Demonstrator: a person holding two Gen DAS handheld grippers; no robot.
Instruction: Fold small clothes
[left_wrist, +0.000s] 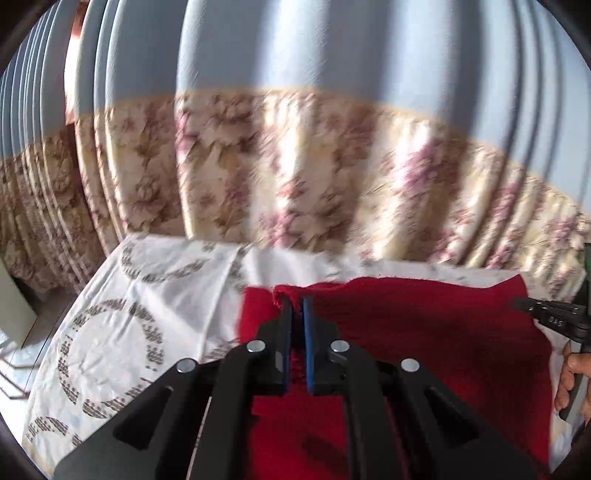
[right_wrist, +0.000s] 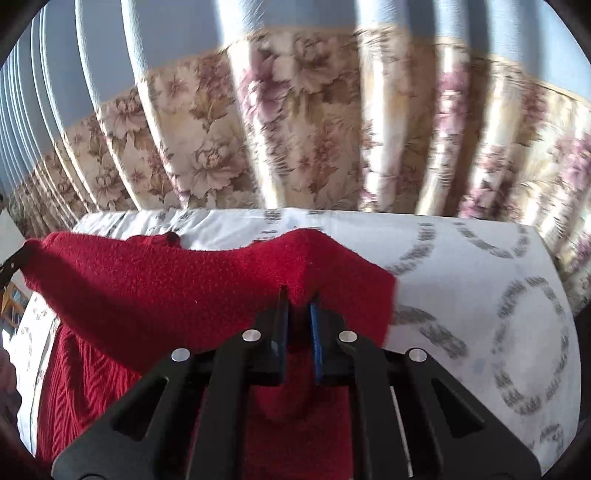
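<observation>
A red knitted garment (left_wrist: 424, 332) lies on a white sheet with grey ring patterns (left_wrist: 122, 332). My left gripper (left_wrist: 297, 301) is shut on the garment's far left corner, with red fabric pinched between its blue pads. In the right wrist view my right gripper (right_wrist: 299, 295) is shut on the other corner of the red garment (right_wrist: 147, 288), whose lifted edge stretches left to the left gripper (right_wrist: 16, 258). The right gripper (left_wrist: 517, 303) and the hand (left_wrist: 570, 376) holding it show at the right edge of the left wrist view.
A floral curtain (left_wrist: 295, 177) with a pale blue upper part hangs just behind the far edge of the sheet. The sheet (right_wrist: 480, 295) extends bare to the right of the garment. Floor and a pale furniture edge (left_wrist: 14, 310) lie at the left.
</observation>
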